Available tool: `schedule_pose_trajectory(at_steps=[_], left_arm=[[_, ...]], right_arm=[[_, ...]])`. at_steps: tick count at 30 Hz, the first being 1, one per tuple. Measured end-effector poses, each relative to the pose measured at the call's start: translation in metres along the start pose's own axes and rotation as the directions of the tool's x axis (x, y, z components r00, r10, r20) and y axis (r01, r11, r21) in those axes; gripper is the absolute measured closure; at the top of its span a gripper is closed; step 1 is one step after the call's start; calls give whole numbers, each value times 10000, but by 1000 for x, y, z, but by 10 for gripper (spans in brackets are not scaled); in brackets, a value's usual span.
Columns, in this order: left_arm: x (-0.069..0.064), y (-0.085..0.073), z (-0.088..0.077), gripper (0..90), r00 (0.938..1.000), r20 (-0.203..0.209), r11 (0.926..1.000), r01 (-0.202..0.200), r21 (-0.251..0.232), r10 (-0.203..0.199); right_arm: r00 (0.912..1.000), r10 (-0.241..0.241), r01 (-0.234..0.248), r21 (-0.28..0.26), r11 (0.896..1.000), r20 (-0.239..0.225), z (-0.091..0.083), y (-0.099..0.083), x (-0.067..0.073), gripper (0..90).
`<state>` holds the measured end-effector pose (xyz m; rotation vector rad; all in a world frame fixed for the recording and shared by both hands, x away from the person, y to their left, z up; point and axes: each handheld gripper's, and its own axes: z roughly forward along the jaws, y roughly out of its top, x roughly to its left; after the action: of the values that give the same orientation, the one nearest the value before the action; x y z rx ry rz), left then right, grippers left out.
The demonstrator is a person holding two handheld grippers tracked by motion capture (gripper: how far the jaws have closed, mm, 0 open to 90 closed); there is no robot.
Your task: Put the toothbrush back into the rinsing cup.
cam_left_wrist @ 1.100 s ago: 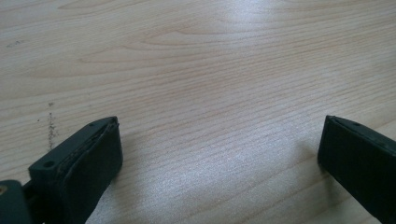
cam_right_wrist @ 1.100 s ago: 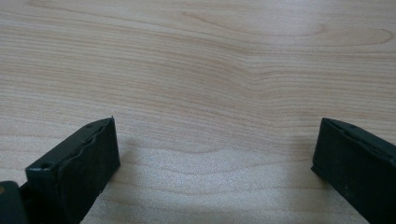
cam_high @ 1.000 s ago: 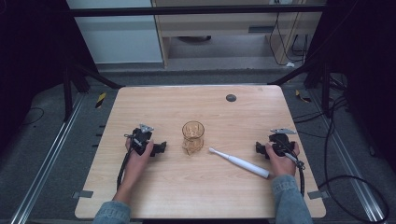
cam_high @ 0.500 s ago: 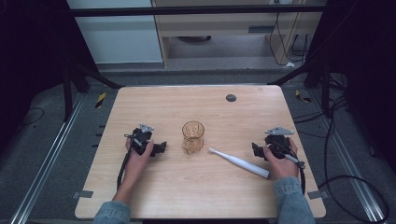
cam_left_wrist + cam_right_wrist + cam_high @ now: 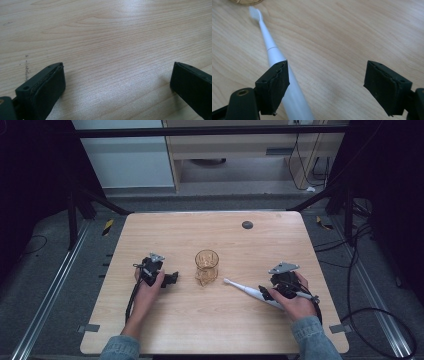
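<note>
Toothbrush [image 5: 252, 291] lies flat on the bench toward its right edge, bristle head pointing at the amber glass [image 5: 206, 265] near the middle. I have the right gripper [image 5: 266, 293] over the handle end; in the right gripper view the white handle [image 5: 284, 82] runs under the left-hand pad, not between the two, and the jaws, which have just been closing, stand well apart on nothing. My left gripper [image 5: 171, 279] sits toward the left edge, jaws wide over bare wood [image 5: 112, 50].

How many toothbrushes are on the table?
1. The white toothbrush lies flat on the table, right of the glass cup, its handle end under the right gripper.
</note>
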<state>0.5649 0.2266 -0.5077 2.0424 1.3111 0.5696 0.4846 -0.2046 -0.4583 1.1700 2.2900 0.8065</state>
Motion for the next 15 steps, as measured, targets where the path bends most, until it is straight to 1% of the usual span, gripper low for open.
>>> schedule_pose_trajectory(at_steps=[1,2,3,6,7,10,14,15], left_arm=[[0,0,0,0,10000,0,10000,-1,-1,1],[0,0,0,0,10000,0,10000,-1,-1,1],[0,0,0,0,10000,0,10000,-2,-1,2],[0,0,0,0,10000,17,10000,-13,-2,13],[0,0,0,0,10000,20,10000,-14,-3,14],[0,0,0,0,10000,30,10000,-22,-2,22],[0,0,0,0,10000,32,10000,-27,-5,27],[0,0,0,0,10000,32,10000,-28,-5,28]], right_arm=[[9999,-113,113,76,9999,5,0,0,1,217],[9999,-113,113,76,9999,5,0,0,1,217],[9997,-241,241,223,9995,6,0,2,3,220],[9980,-630,632,584,9963,-56,-3,13,8,211],[9968,-801,803,714,9942,-57,-3,16,10,215],[9908,-1350,1353,1229,9832,-108,-3,25,11,253],[9852,-1681,1712,1636,9716,-327,-2,33,12,306],[9837,-1716,1783,1693,9693,-533,0,34,12,320]])
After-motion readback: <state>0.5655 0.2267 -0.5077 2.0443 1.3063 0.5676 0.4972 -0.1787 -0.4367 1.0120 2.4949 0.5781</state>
